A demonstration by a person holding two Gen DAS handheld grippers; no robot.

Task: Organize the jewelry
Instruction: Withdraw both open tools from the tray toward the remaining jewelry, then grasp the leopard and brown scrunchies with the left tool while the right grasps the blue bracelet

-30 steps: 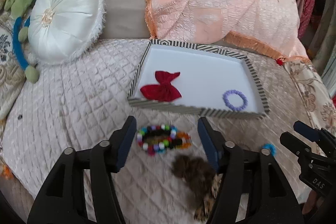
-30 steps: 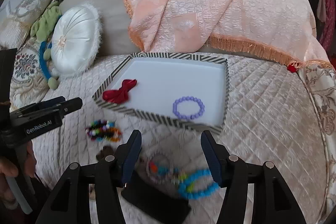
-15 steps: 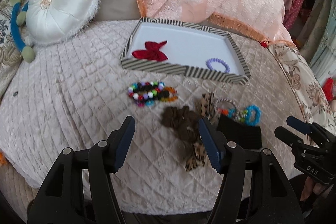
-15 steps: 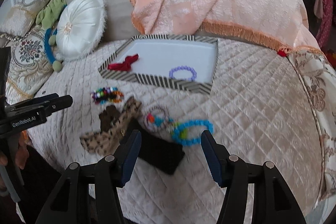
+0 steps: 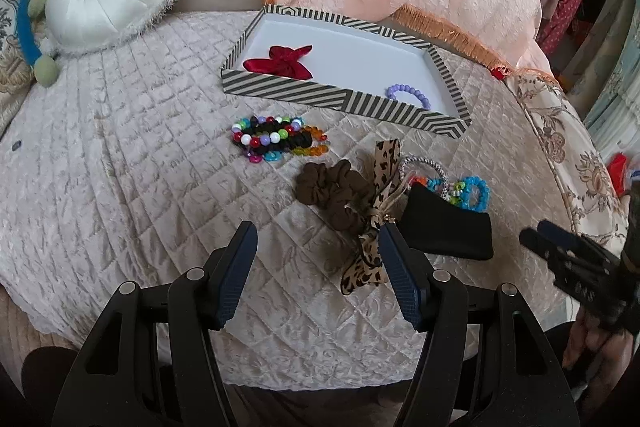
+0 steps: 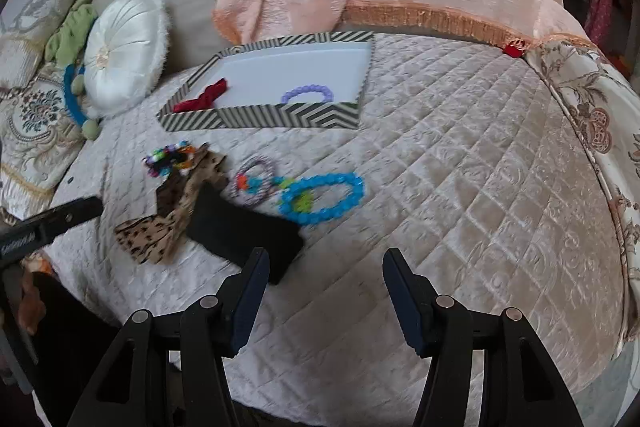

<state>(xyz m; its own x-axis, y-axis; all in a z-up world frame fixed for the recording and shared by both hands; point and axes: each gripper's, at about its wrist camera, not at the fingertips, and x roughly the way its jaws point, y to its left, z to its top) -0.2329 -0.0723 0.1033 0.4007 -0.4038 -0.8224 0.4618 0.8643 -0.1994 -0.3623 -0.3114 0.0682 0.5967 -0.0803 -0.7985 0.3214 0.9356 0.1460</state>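
We note both tongs wide, empty: left gripper (image 5: 314, 233), right gripper (image 6: 324, 261). Striped cardboard tray (image 5: 344, 98) holds red fabric bow (image 5: 282, 62), purple bead bracelet (image 5: 409, 95); multicoloured bead bracelets (image 5: 276, 139) lie just before it on quilted beige bedspread (image 5: 120, 155).

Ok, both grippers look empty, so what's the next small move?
Probably lower the open right gripper onto the blue bead bracelet: it lies clear on the quilt, outside the striped tray, which already holds the red bow and purple bracelet.
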